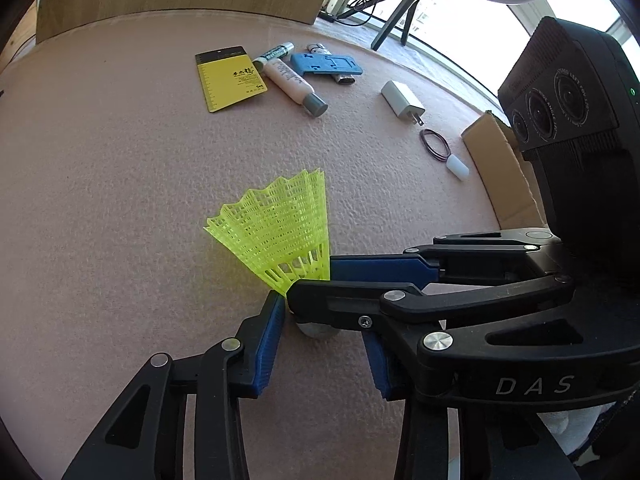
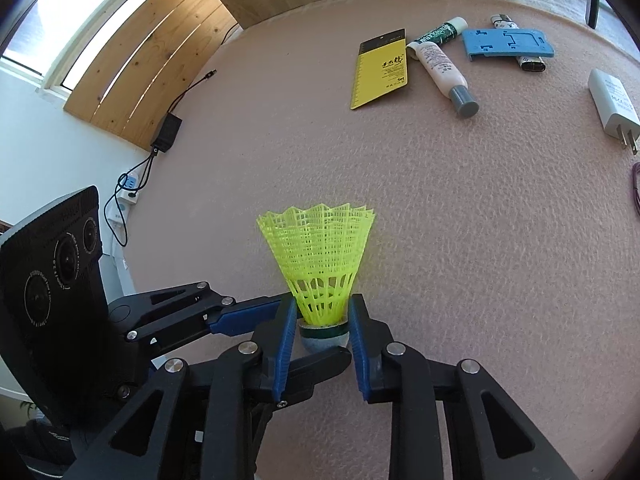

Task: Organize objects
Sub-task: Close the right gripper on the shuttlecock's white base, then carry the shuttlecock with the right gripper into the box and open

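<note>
A neon-yellow plastic shuttlecock stands with its skirt up above the pink felt table. My right gripper is shut on its green-banded cork base. In the left wrist view the shuttlecock sits at my left gripper, whose blue pads stand apart around the base. The right gripper's fingers cross in from the right and hide part of the base and my left gripper's right pad.
At the back lie a yellow card, a white tube, a green-labelled stick, a blue plastic holder, a white charger, a hair tie and a small white cap. A cardboard box stands at the right.
</note>
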A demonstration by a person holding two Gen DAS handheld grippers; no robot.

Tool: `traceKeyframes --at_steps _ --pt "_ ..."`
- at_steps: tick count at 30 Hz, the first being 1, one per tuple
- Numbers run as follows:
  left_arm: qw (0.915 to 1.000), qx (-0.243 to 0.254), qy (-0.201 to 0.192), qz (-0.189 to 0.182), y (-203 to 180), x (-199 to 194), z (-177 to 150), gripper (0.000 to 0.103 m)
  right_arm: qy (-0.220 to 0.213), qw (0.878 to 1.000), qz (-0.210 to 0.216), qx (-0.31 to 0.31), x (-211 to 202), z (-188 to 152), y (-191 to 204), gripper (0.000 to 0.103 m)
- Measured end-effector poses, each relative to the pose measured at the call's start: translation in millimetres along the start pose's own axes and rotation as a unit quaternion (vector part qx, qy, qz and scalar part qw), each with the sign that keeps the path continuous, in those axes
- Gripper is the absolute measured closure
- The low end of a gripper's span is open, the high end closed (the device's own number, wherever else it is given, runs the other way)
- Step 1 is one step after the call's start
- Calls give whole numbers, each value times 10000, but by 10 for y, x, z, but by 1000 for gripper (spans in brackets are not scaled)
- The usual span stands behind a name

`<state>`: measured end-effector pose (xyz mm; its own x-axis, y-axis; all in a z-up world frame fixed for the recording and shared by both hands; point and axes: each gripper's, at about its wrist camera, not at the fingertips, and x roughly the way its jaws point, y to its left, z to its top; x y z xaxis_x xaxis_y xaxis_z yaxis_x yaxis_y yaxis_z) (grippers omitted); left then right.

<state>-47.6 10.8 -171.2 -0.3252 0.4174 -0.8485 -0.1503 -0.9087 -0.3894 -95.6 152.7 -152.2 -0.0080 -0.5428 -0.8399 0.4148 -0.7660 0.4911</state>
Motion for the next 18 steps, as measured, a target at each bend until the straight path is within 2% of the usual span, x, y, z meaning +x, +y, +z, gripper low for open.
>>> traceKeyframes --at_steps 4,10,18 --pt "10000 54 -1 10 0 -3 32 66 -98 9999 -86 15 3 14 21 80" --pt "9997 201 -125 -2 -119 -104 116 67 -292 9995 -107 74 -138 4 16 80" --pt "9965 760 -299 -181 -620 -154 360 67 -853 9954 -372 209 -602 -38 -90 80"
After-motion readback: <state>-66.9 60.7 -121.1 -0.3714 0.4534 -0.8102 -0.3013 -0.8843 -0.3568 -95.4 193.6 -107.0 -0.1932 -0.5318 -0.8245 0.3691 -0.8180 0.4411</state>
